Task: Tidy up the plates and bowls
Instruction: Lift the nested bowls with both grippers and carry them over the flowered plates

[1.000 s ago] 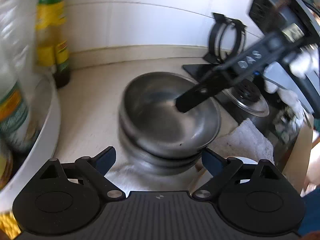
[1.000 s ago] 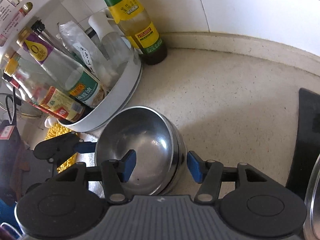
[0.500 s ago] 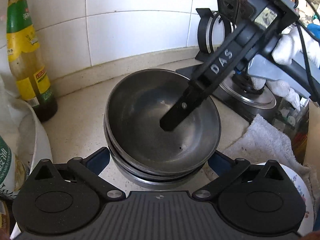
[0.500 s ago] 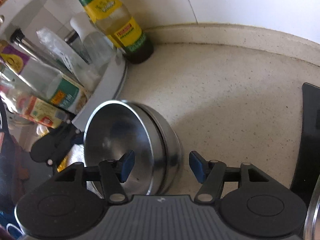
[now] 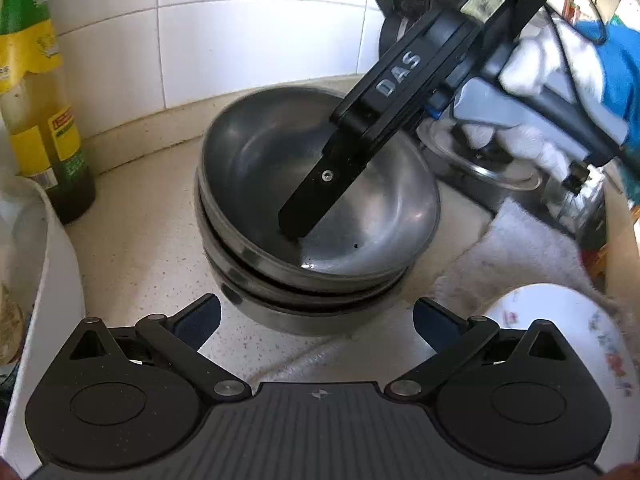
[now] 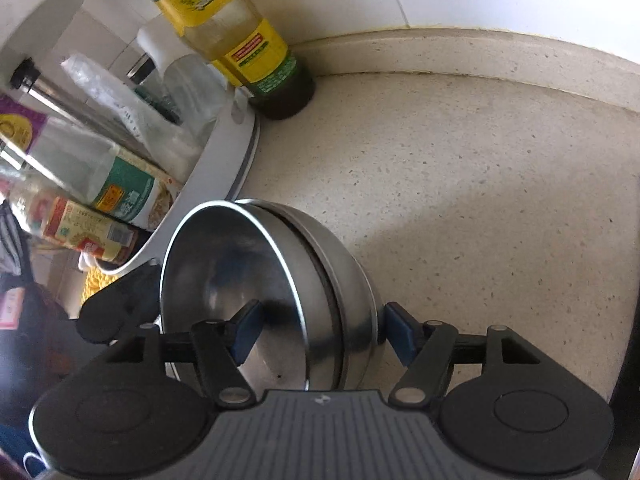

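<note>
A stack of steel bowls (image 5: pixel 316 216) sits on the speckled table (image 6: pixel 460 184), near the table's back edge where it meets the white tiled wall (image 5: pixel 240 40). At least three bowls are nested, and the top bowl (image 6: pixel 228 292) sits tilted in the one beneath it rather than level.

The right claw (image 6: pixel 320 330) is spread wide and straddles the near wall of the stack: its left blue pad is inside the top bowl, its right blue pad outside the lower bowl's wall. The jaws are released, with a gap showing at each pad, so nothing is pinched. In the left wrist view one black finger (image 5: pixel 320 188) of this claw reaches down into the top bowl, its tip close to the bowl's bottom; whether it touches cannot be told. A white-gloved hand (image 5: pixel 532 80) holds the tool's handle.

The left claw (image 5: pixel 318 318) hangs in front of the stack, jaws open and empty, its pads apart from the lowest bowl's wall.

Toward the table's left side stands a white round rack (image 6: pixel 224 160) holding several bottles, just beside the stack. An oil bottle (image 6: pixel 240 36) with a yellow and green label stands in the back corner, next to the rack. On the right side lies a white towel (image 5: pixel 520 252), and a white floral dish (image 5: pixel 560 320) rests on it. Behind the towel a glass pot lid (image 5: pixel 480 160) shows.
</note>
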Demonstrator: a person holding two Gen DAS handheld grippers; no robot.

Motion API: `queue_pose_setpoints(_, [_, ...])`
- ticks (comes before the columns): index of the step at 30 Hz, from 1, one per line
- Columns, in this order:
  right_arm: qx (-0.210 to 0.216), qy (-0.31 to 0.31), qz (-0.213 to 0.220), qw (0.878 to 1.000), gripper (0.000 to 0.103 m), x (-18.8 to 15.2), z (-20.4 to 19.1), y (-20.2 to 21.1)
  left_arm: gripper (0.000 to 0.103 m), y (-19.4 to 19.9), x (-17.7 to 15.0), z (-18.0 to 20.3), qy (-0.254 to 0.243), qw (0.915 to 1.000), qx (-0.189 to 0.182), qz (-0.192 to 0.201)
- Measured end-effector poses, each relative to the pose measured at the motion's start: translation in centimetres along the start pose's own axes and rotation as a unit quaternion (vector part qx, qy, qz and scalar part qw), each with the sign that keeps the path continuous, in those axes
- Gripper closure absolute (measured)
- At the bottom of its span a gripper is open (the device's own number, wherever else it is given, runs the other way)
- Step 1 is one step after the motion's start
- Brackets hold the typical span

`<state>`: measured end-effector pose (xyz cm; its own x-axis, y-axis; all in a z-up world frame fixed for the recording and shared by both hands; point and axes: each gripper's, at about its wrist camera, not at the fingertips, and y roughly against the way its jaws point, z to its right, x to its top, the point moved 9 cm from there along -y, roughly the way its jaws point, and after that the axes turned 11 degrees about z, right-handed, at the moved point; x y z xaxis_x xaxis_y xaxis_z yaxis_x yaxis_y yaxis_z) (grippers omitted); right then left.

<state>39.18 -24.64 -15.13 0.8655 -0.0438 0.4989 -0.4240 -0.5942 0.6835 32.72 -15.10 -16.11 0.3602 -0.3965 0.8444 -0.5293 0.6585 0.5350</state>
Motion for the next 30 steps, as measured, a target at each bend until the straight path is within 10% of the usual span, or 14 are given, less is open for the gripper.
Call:
queue_pose_setpoints(12, [0.024, -0.011, 0.009, 1.0, 0.016, -0.1, 0.0, 0.2, 0.0, -3.9, 1.4, 0.0, 0.013, 0.9989, 0.039, -0.021])
queue_pose_setpoints(22, [0.054, 0.048, 0.057, 0.996, 0.017, 0.9, -4.5, 7.3, 0.0, 3.1, 6.5, 3.4, 0.008, 0.9954, 0.096, 0.006])
queue_pose_setpoints(30, [0.055, 0.062, 0.032, 0.996, 0.017, -5.1, -8.0, 11.8, 0.0, 8.7, 4.1, 9.7, 0.05, 0.995, 0.085, -0.018])
